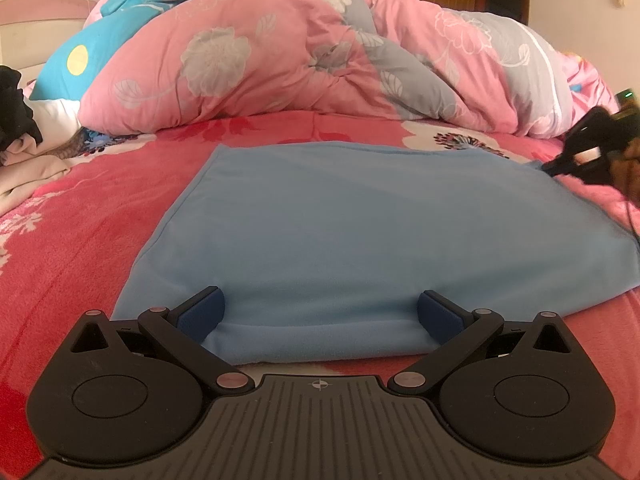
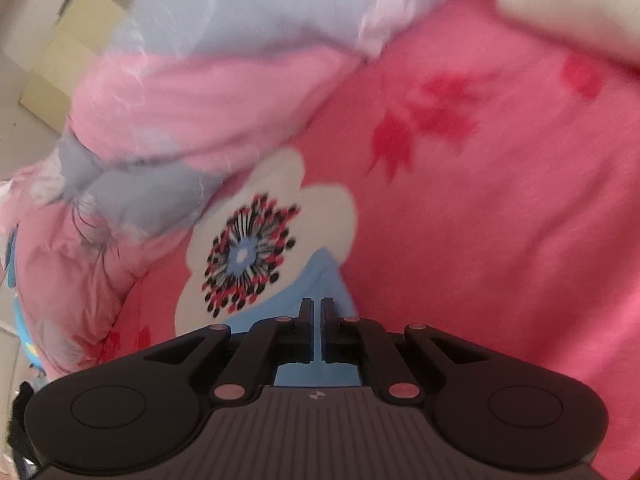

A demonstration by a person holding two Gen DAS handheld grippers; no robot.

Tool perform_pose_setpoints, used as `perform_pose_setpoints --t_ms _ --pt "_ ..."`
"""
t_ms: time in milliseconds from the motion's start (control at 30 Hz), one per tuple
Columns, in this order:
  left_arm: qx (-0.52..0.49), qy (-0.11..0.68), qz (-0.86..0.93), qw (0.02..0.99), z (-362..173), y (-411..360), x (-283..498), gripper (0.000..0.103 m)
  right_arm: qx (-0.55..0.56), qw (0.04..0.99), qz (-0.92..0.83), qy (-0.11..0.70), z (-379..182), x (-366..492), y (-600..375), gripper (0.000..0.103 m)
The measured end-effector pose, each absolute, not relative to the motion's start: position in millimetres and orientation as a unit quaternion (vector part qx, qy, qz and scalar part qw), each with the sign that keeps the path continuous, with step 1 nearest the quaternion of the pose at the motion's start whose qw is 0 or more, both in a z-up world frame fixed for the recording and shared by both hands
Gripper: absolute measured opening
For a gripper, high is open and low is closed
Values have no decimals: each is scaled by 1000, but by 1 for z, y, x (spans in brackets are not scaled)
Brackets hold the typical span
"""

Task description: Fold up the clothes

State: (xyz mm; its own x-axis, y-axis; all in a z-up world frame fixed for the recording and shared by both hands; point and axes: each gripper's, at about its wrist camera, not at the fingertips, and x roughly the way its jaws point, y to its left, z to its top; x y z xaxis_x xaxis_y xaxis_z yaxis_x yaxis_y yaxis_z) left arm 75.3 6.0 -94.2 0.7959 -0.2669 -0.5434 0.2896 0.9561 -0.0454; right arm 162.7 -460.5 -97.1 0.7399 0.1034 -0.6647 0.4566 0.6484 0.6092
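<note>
Your left gripper (image 1: 320,314) sat nearest, jaws spread wide on either side of the near folded edge of the blue garment (image 1: 360,232), pads clear of the cloth. That garment lay flat in the middle of the bed (image 1: 80,248), its long axis running side to side across your left gripper's view. Your right gripper (image 2: 317,312) had its jaws together, pinching the garment's far right corner, so any fold toward the near edge rested with that hand.
</note>
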Motion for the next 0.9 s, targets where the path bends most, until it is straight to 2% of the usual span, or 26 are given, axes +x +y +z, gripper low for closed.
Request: perform_pose_setpoints --t_ms 100,233,467,667,900 --pt "19 283 -147 947 -94 7 76 103 414 833 -142 339 -106 173 -469 2" --pt "18 283 -147 948 -94 6 75 103 370 863 -168 300 -72 148 -459 4" --pt "30 281 -143 949 -88 2 72 103 376 865 -41 330 -38 87 -402 4" --pt "40 260 -148 954 -64 -2 57 103 348 862 71 362 -48 62 -322 4" --pt "-1 301 -133 944 -55 18 43 103 326 865 117 363 -82 60 -260 4"
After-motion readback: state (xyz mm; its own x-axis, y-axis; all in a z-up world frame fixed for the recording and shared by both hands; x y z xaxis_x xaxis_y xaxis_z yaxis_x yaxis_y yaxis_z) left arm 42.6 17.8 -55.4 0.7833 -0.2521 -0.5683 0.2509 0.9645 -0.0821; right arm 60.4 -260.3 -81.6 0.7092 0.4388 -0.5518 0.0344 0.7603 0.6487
